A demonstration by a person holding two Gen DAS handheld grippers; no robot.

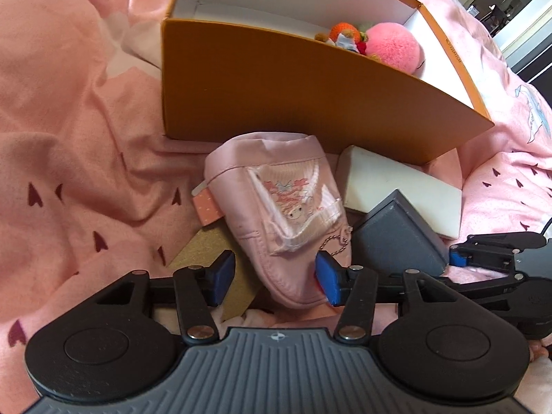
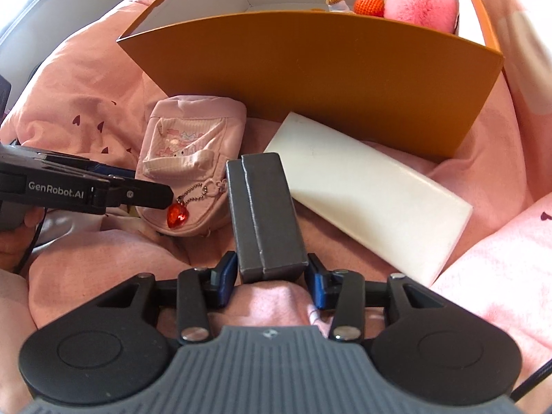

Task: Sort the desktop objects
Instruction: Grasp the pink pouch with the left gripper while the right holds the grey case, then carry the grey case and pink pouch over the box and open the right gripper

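Observation:
A pink fabric pouch [image 1: 276, 207] with a cartoon print lies on the pink bedding in front of the orange box [image 1: 310, 96]. My left gripper [image 1: 276, 277] is open, its blue pads either side of the pouch's near end; a gap shows at the left pad. The pouch [image 2: 193, 158] carries a red heart charm [image 2: 176, 215] on a bead chain. My right gripper [image 2: 272, 279] is shut on the near end of a dark grey rectangular box [image 2: 265, 207]. That grey box [image 1: 396, 238] lies just right of the pouch.
A long white block [image 2: 372, 189] lies between the grey box and the orange box wall [image 2: 327, 79]. Inside the orange box sit a pink pompom [image 2: 421, 3] and small crochet toys [image 2: 371, 5]. A gold card [image 1: 203, 252] and a pink dotted tag [image 1: 207, 207] lie under the pouch. Rumpled pink bedding surrounds everything.

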